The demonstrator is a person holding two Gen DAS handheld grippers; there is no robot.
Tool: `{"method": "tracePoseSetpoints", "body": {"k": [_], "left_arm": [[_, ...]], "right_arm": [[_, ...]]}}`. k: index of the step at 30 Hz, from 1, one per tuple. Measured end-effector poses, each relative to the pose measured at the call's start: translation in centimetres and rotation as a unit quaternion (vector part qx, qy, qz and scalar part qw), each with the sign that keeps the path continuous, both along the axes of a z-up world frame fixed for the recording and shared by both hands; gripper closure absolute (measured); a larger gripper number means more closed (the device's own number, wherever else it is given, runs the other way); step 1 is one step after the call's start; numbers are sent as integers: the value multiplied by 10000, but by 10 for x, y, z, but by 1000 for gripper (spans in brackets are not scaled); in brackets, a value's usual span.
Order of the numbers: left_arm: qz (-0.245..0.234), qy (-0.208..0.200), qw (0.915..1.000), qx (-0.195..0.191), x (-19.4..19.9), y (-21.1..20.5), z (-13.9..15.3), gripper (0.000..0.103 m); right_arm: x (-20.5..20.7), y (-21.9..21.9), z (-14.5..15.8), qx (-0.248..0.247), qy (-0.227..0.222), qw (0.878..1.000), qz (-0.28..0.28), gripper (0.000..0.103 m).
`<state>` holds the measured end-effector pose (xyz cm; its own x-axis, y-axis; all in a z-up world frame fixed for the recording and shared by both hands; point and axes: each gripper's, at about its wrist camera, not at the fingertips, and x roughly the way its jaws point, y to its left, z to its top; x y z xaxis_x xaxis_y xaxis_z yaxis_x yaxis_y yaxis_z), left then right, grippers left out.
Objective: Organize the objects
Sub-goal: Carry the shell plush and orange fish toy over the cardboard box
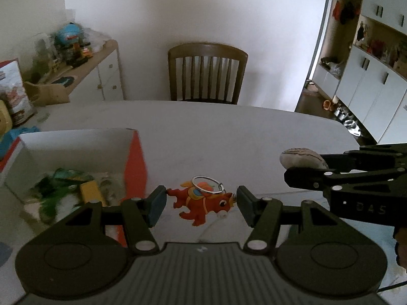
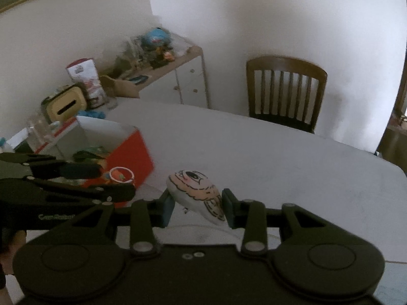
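Left tongs (image 1: pixel 201 202) clamp the red horse keychain (image 1: pixel 203 203); right tongs (image 2: pixel 198 207) clamp the printed plush (image 2: pixel 197 193), both above bench (image 1: pixel 229 132).

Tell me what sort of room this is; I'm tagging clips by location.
Likely a home dining room: a white table with a wooden chair, a toy-cluttered sideboard, and white cupboards.

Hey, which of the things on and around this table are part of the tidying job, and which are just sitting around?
Part of the job:
- red horse keychain, in the left gripper
- painted stone, in the right gripper
- red and white box, holding toys

Just lying about:
- wooden chair
- side cabinet with clutter
- yellow tissue box
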<state>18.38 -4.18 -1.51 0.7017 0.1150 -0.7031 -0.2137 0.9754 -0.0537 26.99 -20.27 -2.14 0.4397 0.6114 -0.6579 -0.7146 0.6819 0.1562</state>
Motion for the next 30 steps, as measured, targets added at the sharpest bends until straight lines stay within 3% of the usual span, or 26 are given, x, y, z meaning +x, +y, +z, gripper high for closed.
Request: {"method": "tracePoseSetpoints", "body": {"k": [16,30], "left_arm": [[239,-286,9991,225,-77,88,39,43],[474,-207,9982,310,-91,187,28,43]], "right_arm": [[-74,78,40,165,-221,9989,378,65],[-94,166,37,78,-241,9986,464,65]]}}
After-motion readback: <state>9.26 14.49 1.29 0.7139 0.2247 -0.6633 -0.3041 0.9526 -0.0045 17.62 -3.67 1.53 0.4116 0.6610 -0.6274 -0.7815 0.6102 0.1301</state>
